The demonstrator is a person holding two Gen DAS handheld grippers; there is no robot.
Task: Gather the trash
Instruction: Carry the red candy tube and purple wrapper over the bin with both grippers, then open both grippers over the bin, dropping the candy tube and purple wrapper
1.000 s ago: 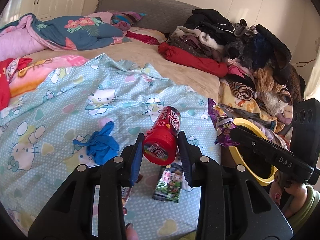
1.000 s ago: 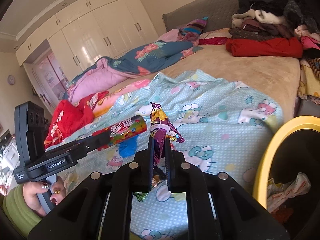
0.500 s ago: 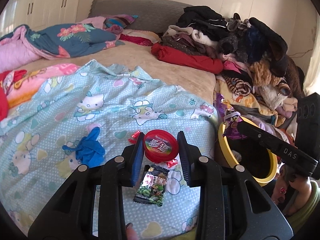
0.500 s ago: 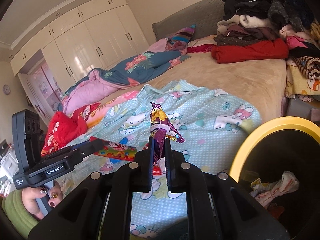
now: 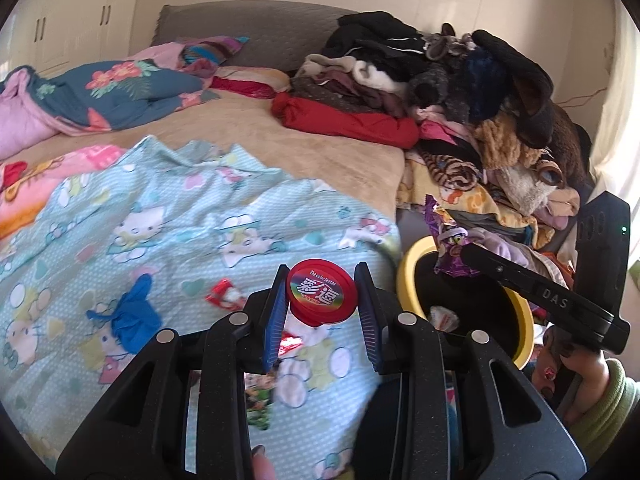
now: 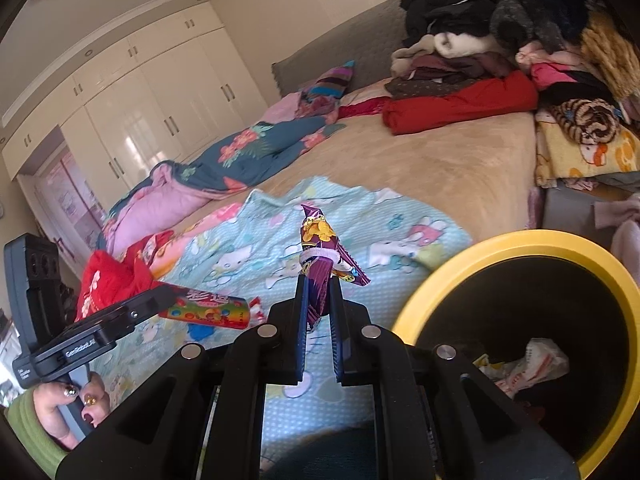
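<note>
Between the blue pads of our left gripper, low in the middle of the left wrist view, sits a red candy tube, clamped on both sides with its round cap facing the camera. Our right gripper, low centre in its own view, has its jaws pressed nearly together on the tail of a purple wrapper, which stands upright above the fingertips.

Both grippers point forward and somewhat downward over a pale blue cartoon sheet spread on the bed. At the right edge of the left view we see the right gripper from the side, the wrapper hanging over the yellow rim of a black trash bin; a hand with dark painted nails and a green sleeve grips its handle at lower right. The right view shows the reverse: the left gripper at lower left holds the tube level, so its colourful printed side shows, with another painted hand beneath.

Only the right view looks into the bin, at lower right, where crumpled white packaging lies. Only the left view shows litter on the sheet: a blue glove, a red sweet wrapper and a green packet behind the fingers.
</note>
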